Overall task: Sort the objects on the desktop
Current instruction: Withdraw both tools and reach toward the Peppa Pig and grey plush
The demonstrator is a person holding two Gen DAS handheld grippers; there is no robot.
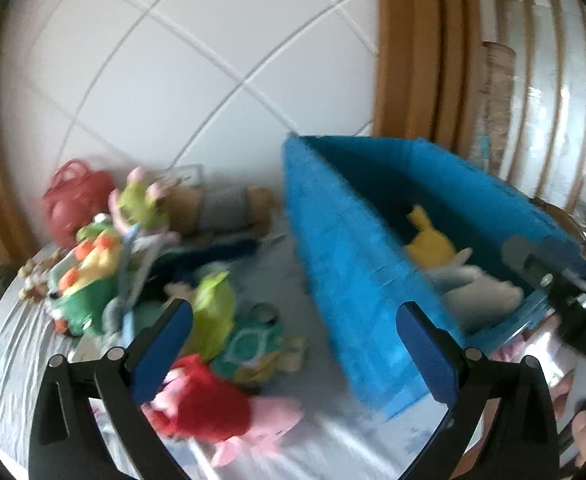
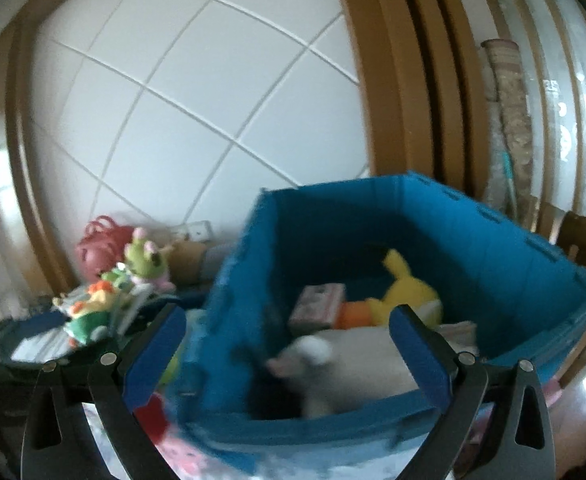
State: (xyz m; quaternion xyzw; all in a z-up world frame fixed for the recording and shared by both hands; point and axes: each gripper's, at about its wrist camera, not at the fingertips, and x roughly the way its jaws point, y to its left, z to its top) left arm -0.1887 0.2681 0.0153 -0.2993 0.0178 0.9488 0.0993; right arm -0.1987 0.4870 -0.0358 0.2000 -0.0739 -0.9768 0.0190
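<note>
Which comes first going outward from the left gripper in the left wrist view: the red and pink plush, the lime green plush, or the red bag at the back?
From the left gripper, both fingers open and empty:
1. Red and pink plush, right by the left finger, lowest in view.
2. Lime green plush, just beyond it, mid-table.
3. Red bag, far back left, by the wall.

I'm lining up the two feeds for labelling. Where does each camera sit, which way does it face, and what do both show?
Left wrist: on the left tool, looking along its open blue-padded fingers over the toy pile, red-and-pink plush nearest; the right tool and fingertips of a hand show at the right edge.
Right wrist: on the right tool, looking down into the blue bin; fingers open.
Shared: blue bin, yellow plush and white plush inside.
</note>
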